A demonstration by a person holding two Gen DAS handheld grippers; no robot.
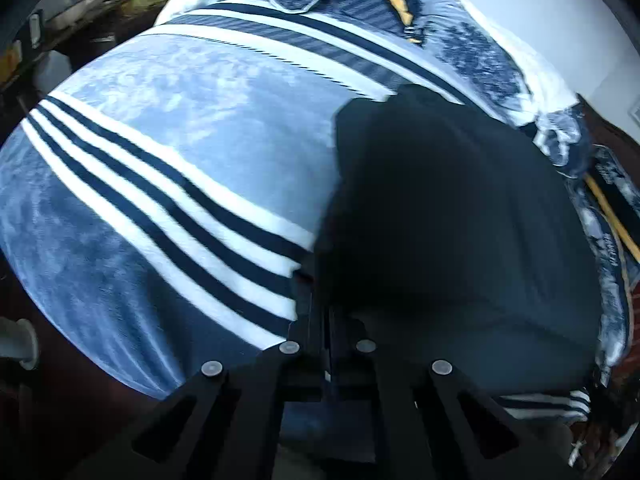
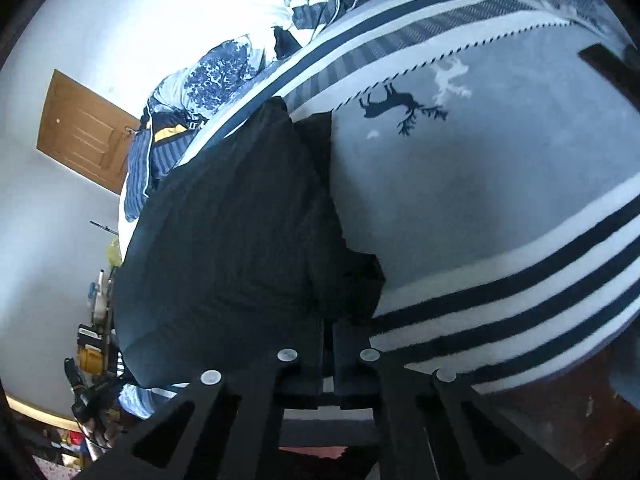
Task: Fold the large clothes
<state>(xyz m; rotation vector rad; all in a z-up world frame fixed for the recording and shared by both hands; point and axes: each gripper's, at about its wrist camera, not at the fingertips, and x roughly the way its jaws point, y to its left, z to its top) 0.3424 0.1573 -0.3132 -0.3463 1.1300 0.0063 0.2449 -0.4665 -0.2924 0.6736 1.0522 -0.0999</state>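
both grippers, left gripper (image 1: 326, 312) and right gripper (image 2: 328, 332), are pinched tight on near corners of the black garment (image 1: 448, 208) lying on the striped blanket (image 1: 168, 152); uneven pulling could skew the fold.

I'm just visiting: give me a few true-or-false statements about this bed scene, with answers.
1. The dark garment lies on a striped blue blanket. True.
2. The blanket shows deer figures. True.
3. The garment is bright red. False: it is black.
4. The left tongs gape wide. False: they are shut at the garment's edge.
5. The door is wooden brown. True.
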